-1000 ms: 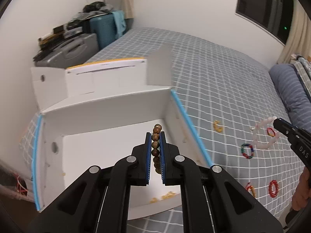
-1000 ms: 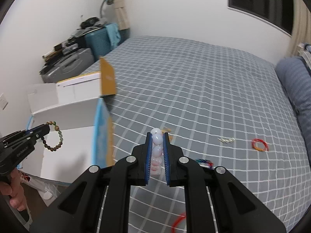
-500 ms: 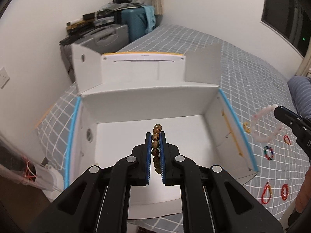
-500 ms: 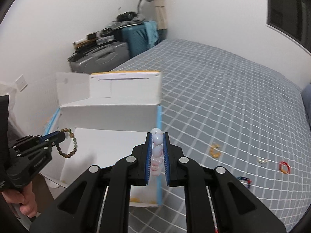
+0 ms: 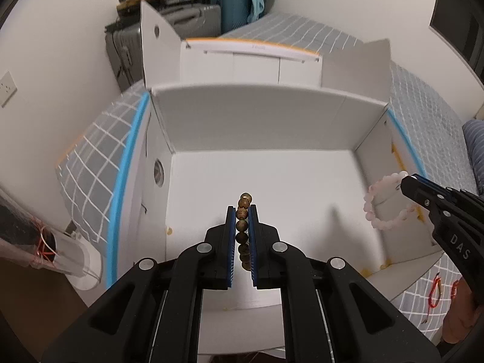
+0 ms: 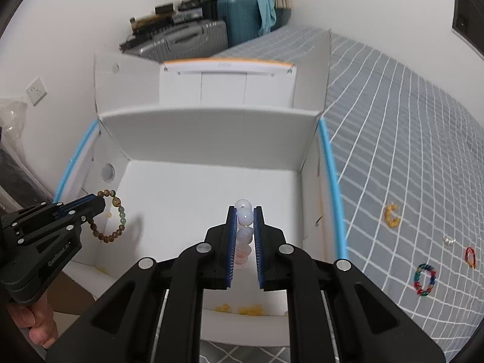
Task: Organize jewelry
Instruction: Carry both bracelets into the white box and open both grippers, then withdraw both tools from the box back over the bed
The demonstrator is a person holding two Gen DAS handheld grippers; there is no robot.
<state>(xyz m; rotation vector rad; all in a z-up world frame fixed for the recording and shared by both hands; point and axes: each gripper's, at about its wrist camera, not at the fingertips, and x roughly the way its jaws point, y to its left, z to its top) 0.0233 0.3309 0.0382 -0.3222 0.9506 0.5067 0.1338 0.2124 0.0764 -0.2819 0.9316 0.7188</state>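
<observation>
My left gripper (image 5: pixel 242 211) is shut on a brown wooden bead bracelet (image 5: pixel 243 208) and holds it over the open white box (image 5: pixel 251 127); the bracelet also shows hanging in the right wrist view (image 6: pixel 116 220). My right gripper (image 6: pixel 244 211) is shut on a pale pink bead bracelet (image 6: pixel 244 216) and holds it over the same box (image 6: pixel 211 133); this bracelet hangs in the left wrist view (image 5: pixel 384 202) at the box's right side. Small yellow pieces (image 6: pixel 242 310) lie on the box floor near its front wall.
The box sits at the corner of a bed with a grey checked cover (image 6: pixel 408 139). On the cover lie a multicoloured bead ring (image 6: pixel 425 275), a red ring (image 6: pixel 470 255), a yellow piece (image 6: pixel 391 213) and a small pearl piece (image 6: pixel 449 240). Suitcases (image 6: pixel 187 36) stand behind.
Both grippers have moved left, from above the bed cover to above the box interior, each still holding its bracelet.
</observation>
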